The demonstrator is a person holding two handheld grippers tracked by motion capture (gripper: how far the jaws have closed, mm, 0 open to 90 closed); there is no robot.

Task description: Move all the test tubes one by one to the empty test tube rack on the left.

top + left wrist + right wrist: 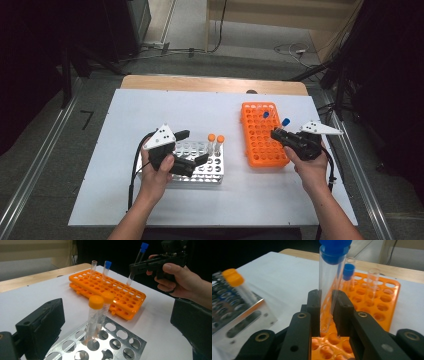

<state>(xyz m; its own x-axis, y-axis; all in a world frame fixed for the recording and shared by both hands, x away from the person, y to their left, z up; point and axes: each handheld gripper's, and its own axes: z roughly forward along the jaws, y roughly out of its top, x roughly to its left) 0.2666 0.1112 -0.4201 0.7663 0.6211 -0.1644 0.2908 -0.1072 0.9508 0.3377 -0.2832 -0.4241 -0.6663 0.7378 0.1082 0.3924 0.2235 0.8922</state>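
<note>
Table: a white-topped table [150, 107] with a wooden far edge carries two racks, well apart from each other.
Orange rack: a flat orange plastic test-tube rack [262, 135] with a grid of round holes lies right of the middle.
Tubes in orange rack: a clear tube with a blue cap [265, 115] stands upright near the far end; the left gripper view shows a clear uncapped tube [93, 267] just beside it.
Metal rack: a shiny metal rack with round holes [212, 167] sits left of the middle, near the person.
Orange-capped tubes: two clear tubes with orange caps [216, 141] stand side by side at the metal rack's far right corner, tilted slightly.
Right gripper: the black right gripper [278, 134] is closed on a clear glass tube with a blue cap [331, 277], pinching its lower part between the jaws; the tube's rounded bottom hangs just above the orange rack's near right holes, apart from them, cap leaning up.
Left gripper: the black left gripper [192, 146] hovers over the metal rack with its jaws spread wide, holding nothing, the orange-capped tubes just to its right.
</note>
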